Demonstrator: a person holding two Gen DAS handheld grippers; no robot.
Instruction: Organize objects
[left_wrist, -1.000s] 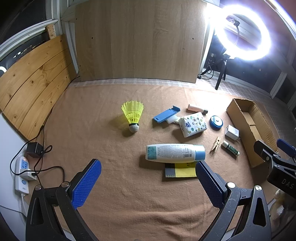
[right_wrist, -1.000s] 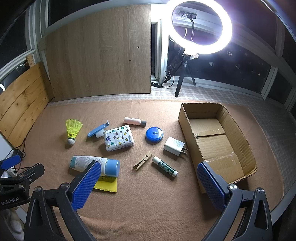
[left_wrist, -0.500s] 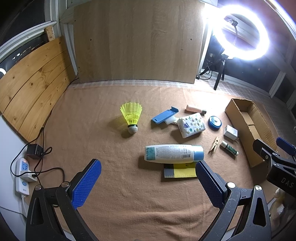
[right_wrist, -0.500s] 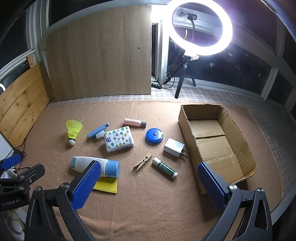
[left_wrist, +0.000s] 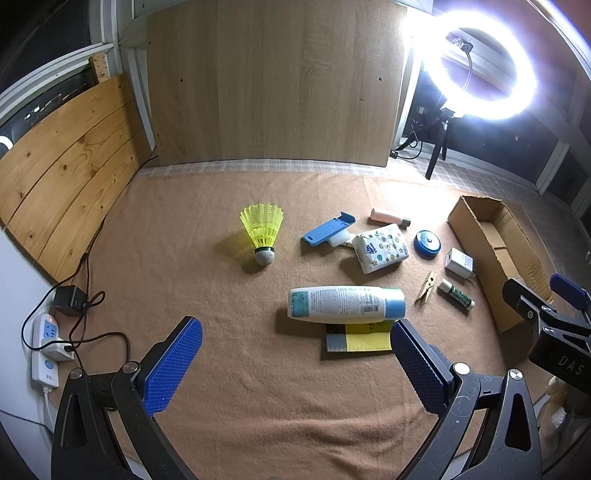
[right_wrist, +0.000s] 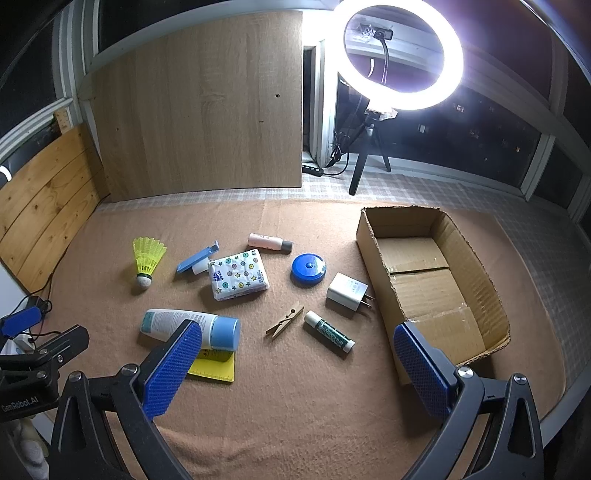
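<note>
Hovering above the near edge of the brown cloth (right_wrist: 295, 413) that covers the tabletop, the right gripper (right_wrist: 295, 363) and the left gripper (left_wrist: 295, 360) both have their blue-padded fingers spread wide with nothing between them.

A cardboard box (right_wrist: 476, 273) sits open toward the right edge of the tabletop, its inside bare. Just left of it lies a white charger plug (right_wrist: 347, 290), with a blue round disc (right_wrist: 308, 269) beside that. A green-and-white tube (right_wrist: 328, 331) and a wooden clothespin (right_wrist: 285, 320) lie side by side nearer the front edge. At the middle, a tissue pack (right_wrist: 238, 276) printed with stars touches a blue plastic clip (right_wrist: 195, 256), and a pink tube with a grey cap (right_wrist: 269, 242) lies behind it toward the far edge. A yellow shuttlecock (left_wrist: 263, 232) stands cork-down toward the left. A white bottle with a blue cap (left_wrist: 345, 303) lies on its side, partly over a yellow card (left_wrist: 360, 336).

A ring light (right_wrist: 400, 55) glares at the far right corner, and a power strip (left_wrist: 46, 347) rests off the left edge.
</note>
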